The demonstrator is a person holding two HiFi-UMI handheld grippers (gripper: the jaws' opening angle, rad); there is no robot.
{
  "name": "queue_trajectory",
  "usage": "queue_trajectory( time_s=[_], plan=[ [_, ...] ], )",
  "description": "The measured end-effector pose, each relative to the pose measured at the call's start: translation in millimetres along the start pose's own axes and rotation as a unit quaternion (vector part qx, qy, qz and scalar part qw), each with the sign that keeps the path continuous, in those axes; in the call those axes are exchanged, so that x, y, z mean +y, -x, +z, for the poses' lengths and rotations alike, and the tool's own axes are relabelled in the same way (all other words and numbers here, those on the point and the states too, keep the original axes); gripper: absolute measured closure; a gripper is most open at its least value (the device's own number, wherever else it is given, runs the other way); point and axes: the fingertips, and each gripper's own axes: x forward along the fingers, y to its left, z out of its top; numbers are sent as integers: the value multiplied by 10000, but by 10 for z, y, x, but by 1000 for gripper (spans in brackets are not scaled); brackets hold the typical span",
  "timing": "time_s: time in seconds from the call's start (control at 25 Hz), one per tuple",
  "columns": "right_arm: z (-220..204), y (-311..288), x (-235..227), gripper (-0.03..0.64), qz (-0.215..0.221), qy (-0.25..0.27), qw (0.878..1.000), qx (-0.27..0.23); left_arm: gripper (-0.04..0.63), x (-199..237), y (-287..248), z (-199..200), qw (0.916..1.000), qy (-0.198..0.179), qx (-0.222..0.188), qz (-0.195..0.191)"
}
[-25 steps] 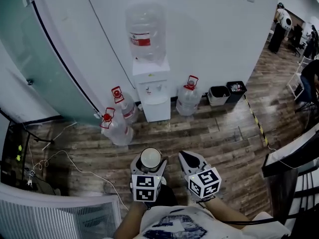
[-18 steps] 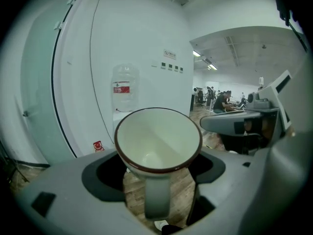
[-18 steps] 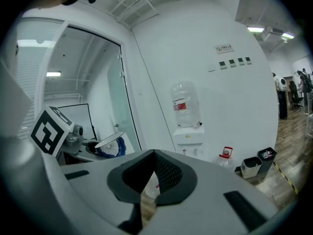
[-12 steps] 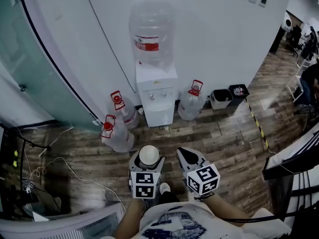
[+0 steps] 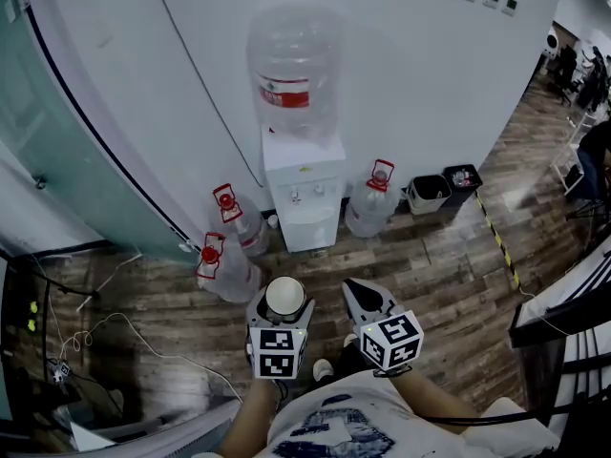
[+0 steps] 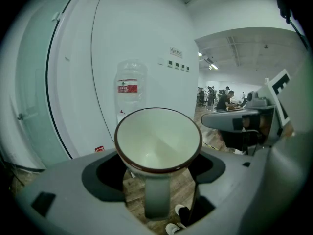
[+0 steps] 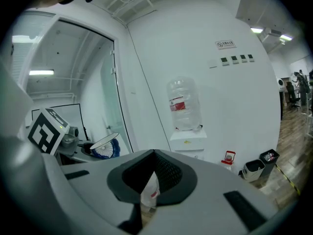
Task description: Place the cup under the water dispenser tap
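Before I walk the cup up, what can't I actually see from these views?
- Taps on the water dispenser: too small in the head view; the cup covers them in the left gripper view.
- Dispenser's lower half, right gripper view: behind the right tool.
- Cup's base: hidden down in the left tool.

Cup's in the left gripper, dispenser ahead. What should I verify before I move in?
1. Cup upright between the left gripper's jaws: ok.
2. Cup empty inside: ok.
3. Right gripper jaws together, holding nothing: ok.
4. Floor bottles stand beside the water dispenser, not in front of it: ok.
5. Cup under the tap: not ok, the dispenser stands apart, ahead.
6. Space under the tap free: cannot tell, too small.
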Motion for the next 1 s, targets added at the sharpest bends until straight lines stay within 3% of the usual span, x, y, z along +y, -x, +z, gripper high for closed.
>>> queue_trajectory(
  time_s=[0.4,1.0],
  plan=[
    [10,-749,-546,598,12,-174,9996,221,172,303,-805,145,9996,24,273,-21],
    [-215,-2147,-1613,598,131,-217,9954,927,172,889,-2499,235,9968,217,767,12]
  ],
)
